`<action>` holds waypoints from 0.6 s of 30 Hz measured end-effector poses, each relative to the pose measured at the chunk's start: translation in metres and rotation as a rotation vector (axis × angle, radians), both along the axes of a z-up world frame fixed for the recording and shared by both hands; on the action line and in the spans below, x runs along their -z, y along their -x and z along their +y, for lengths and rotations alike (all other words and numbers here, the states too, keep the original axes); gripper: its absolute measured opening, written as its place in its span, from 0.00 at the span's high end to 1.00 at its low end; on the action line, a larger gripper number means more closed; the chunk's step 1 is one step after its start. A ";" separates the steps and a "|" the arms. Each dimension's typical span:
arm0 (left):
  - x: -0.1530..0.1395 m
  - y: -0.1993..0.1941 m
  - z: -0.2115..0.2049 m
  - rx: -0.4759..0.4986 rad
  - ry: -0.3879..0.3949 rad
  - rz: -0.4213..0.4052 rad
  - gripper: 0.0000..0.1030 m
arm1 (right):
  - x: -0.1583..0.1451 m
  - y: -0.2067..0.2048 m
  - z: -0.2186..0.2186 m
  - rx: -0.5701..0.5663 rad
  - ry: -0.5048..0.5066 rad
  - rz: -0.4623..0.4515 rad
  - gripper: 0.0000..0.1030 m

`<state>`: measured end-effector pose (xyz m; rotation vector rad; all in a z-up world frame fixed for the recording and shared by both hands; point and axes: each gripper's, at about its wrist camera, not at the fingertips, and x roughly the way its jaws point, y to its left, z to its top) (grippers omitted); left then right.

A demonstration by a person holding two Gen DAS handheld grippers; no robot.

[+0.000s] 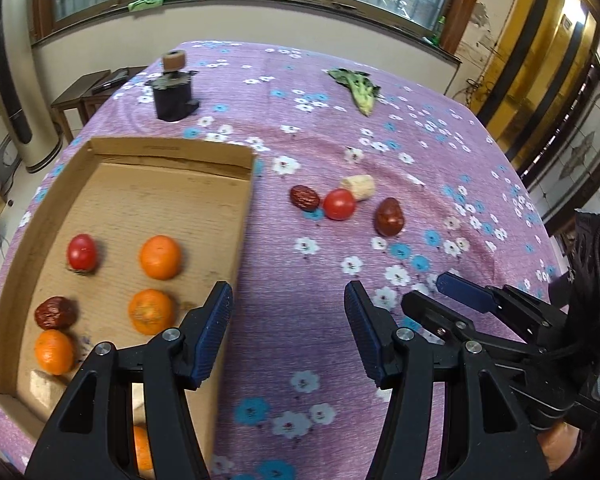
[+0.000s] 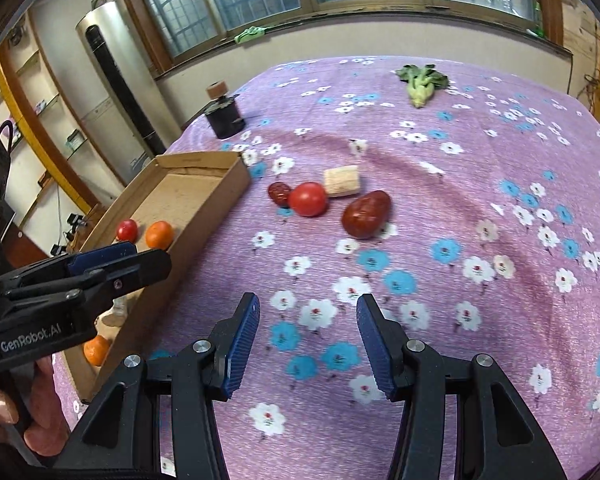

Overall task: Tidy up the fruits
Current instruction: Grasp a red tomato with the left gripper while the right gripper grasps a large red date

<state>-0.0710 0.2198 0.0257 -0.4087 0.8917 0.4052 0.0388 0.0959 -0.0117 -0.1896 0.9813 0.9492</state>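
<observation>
Both empty, spread wide: left gripper [image 1: 288,336] beside cardboard tray [image 1: 172,148], right gripper [image 2: 308,344] over tablecloth [image 2: 460,184]. Ahead, well apart: tomato [image 2: 308,199], smooth jujube [image 2: 366,214]. Tray's oranges [image 1: 160,257] fully visible only from left wrist.

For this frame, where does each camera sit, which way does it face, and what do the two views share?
Left wrist: on the left hand-held gripper, looking forward and down over the cardboard tray edge and the purple tablecloth; its own open fingers show, plus the right hand-held gripper at right.
Right wrist: on the right hand-held gripper, facing the loose fruit on the cloth; its open fingers show, plus the left hand-held gripper and the person's hand.
Shared: the tray, the loose tomato, the leafy vegetable and the windows.
</observation>
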 end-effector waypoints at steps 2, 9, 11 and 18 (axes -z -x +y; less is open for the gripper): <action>0.002 -0.006 -0.003 0.013 0.007 -0.002 0.45 | 0.002 -0.006 -0.001 0.011 0.002 -0.003 0.49; 0.012 -0.022 -0.006 0.034 0.030 0.008 0.45 | 0.015 -0.037 0.014 0.032 0.028 -0.005 0.50; 0.015 -0.026 -0.005 0.039 0.037 0.011 0.45 | 0.019 -0.045 0.021 0.035 0.037 -0.004 0.50; 0.030 -0.048 0.000 0.064 0.069 0.020 0.45 | 0.029 -0.076 0.044 0.051 0.026 0.018 0.54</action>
